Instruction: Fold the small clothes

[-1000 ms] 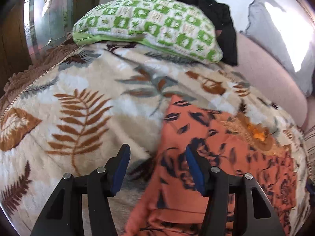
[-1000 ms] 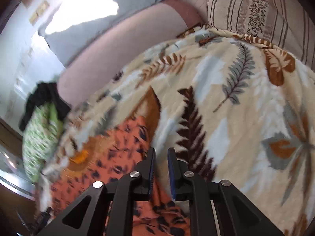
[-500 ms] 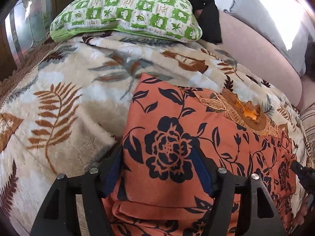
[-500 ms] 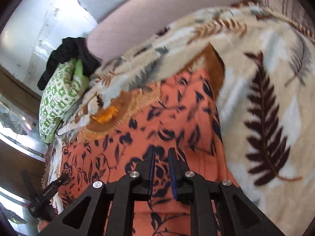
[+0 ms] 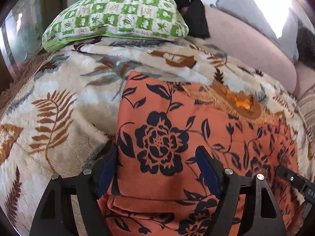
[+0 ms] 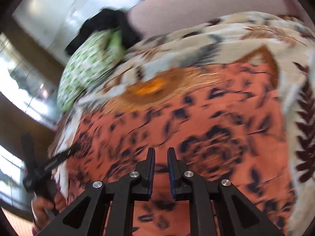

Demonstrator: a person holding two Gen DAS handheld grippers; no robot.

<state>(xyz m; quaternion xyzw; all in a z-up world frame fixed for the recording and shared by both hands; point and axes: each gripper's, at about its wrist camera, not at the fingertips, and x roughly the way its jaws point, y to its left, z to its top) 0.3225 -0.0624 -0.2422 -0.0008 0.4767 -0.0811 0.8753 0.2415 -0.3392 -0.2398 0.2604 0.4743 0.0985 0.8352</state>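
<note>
An orange garment with dark blue flowers [image 5: 161,118] lies folded on a leaf-patterned blanket [image 5: 59,98]. My left gripper [image 5: 157,149] hangs low over its near left part, jaws opening. The folded cloth lies between the fingers; the left pad sits at the cloth's left edge and neither pad pinches it. In the blurred right wrist view my right gripper [image 6: 161,150] is shut with nothing in it, just above the orange garment [image 6: 216,118]. The right gripper's tip shows at the left wrist view's right edge [image 5: 295,179]. A hand [image 6: 45,206] holds the left gripper [image 6: 39,169].
A green-and-white pillow [image 5: 118,17] lies at the far end of the blanket, with black clothing [image 5: 193,9] behind it. A pink sofa back [image 5: 246,45] and a grey cushion [image 5: 256,5] run along the right. A striped cushion [image 5: 309,106] is at the right edge.
The left gripper's jaws widened and moved from the garment's left edge to over its folded part. The right gripper swept from the blanket onto the garment, rolling, and stayed shut.
</note>
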